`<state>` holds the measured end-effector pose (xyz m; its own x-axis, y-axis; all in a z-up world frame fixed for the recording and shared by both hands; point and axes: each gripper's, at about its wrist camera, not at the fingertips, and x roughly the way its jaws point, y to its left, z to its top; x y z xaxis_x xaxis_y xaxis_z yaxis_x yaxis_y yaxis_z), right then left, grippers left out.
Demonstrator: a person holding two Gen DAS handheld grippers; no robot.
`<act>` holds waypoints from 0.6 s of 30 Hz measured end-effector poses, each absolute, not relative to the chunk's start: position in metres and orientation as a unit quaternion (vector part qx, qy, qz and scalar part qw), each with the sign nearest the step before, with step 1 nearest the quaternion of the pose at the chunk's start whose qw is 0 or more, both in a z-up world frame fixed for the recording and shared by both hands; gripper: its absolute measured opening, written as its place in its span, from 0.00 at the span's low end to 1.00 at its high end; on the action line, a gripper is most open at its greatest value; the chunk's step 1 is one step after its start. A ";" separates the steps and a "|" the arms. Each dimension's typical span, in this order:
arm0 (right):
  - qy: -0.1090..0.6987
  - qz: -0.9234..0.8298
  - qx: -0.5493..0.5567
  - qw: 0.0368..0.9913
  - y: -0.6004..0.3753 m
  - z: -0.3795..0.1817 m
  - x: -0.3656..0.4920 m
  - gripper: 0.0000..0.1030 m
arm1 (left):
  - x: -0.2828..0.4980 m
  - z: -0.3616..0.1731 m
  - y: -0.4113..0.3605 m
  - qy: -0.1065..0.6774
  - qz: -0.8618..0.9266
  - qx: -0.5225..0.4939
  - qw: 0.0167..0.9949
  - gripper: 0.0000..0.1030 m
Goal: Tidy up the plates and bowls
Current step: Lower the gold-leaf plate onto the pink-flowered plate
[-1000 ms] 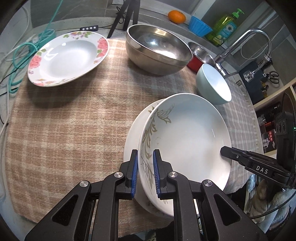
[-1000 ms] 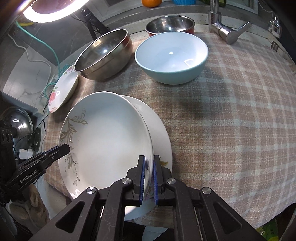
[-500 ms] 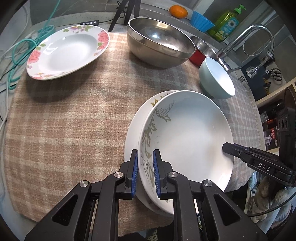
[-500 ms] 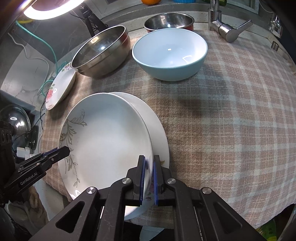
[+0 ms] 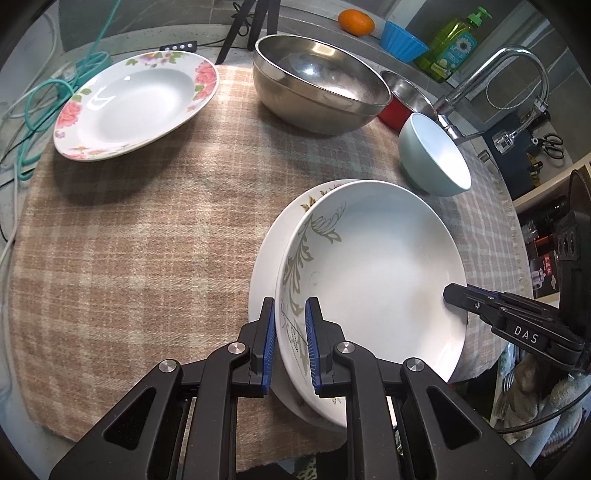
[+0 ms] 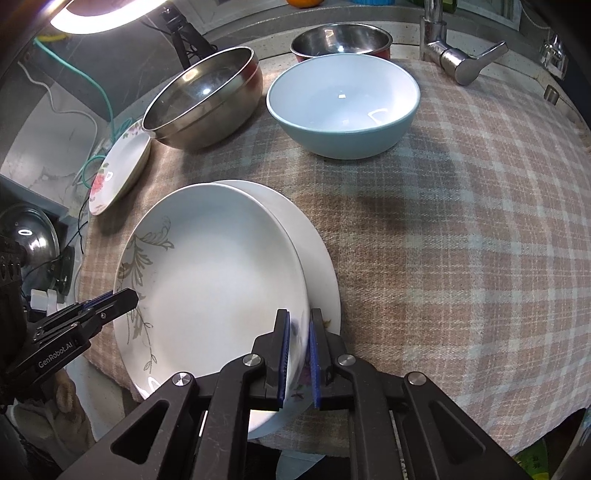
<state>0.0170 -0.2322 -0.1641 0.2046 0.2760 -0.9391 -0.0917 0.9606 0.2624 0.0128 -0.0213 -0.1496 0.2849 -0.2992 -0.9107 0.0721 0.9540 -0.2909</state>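
Your left gripper (image 5: pixel 290 341) has its blue-padded jaws closed narrow on the near rim of the glossy white deep plate with a grey-green leaf pattern (image 5: pixel 373 280). Your right gripper (image 6: pixel 297 360) pinches the opposite rim of that same plate, so both hold it. It sits tilted over a second white plate with a small floral edge (image 5: pixel 266 258), which lies on the brown and cream checked woven cloth (image 5: pixel 147 221) covering the counter; whether the two plates touch cannot be told.

Beyond them stand a pale blue ceramic bowl with a white inside (image 6: pixel 343 107), a large brushed steel mixing bowl (image 5: pixel 321 85) and a smaller steel bowl with a red outside (image 6: pixel 341 40), half hidden behind the others. A shallow white soup plate with pink roses on its rim (image 5: pixel 136 103) sits at the far left edge of the cloth.

The right gripper's side reads "DAS" in the left wrist view; the left one reads "GenRobot.AI" in the right wrist view. A chrome tap (image 5: pixel 491 74), a green bottle of dish soap (image 5: pixel 452 46) with an unreadable label, and an orange (image 5: pixel 356 21) lie behind.
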 end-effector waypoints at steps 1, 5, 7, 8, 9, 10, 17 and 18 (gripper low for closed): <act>0.618 0.117 0.070 0.774 -0.231 -0.164 0.017 0.10 | 0.013 -0.150 -0.021 0.586 -0.116 -0.097 0.796 0.13; 0.617 0.116 0.064 0.776 -0.231 -0.163 0.017 0.12 | 0.012 -0.149 -0.021 0.584 -0.116 -0.098 0.797 0.13; 0.615 0.115 0.060 0.778 -0.231 -0.163 0.016 0.12 | 0.011 -0.148 -0.021 0.582 -0.116 -0.097 0.799 0.13; 0.613 0.114 0.060 0.779 -0.231 -0.162 0.016 0.12 | 0.011 -0.147 -0.021 0.580 -0.115 -0.096 0.800 0.13; 0.611 0.114 0.059 0.781 -0.231 -0.160 0.016 0.13 | 0.011 -0.146 -0.021 0.579 -0.115 -0.095 0.802 0.13; 0.609 0.114 0.059 0.783 -0.231 -0.159 0.015 0.14 | 0.010 -0.144 -0.020 0.577 -0.114 -0.094 0.803 0.13; 0.591 0.111 0.049 0.797 -0.231 -0.145 0.018 0.24 | 0.010 -0.138 -0.013 0.567 -0.107 -0.102 0.810 0.14; 0.589 0.111 0.048 0.799 -0.231 -0.143 0.018 0.24 | 0.010 -0.137 -0.011 0.566 -0.105 -0.103 0.811 0.14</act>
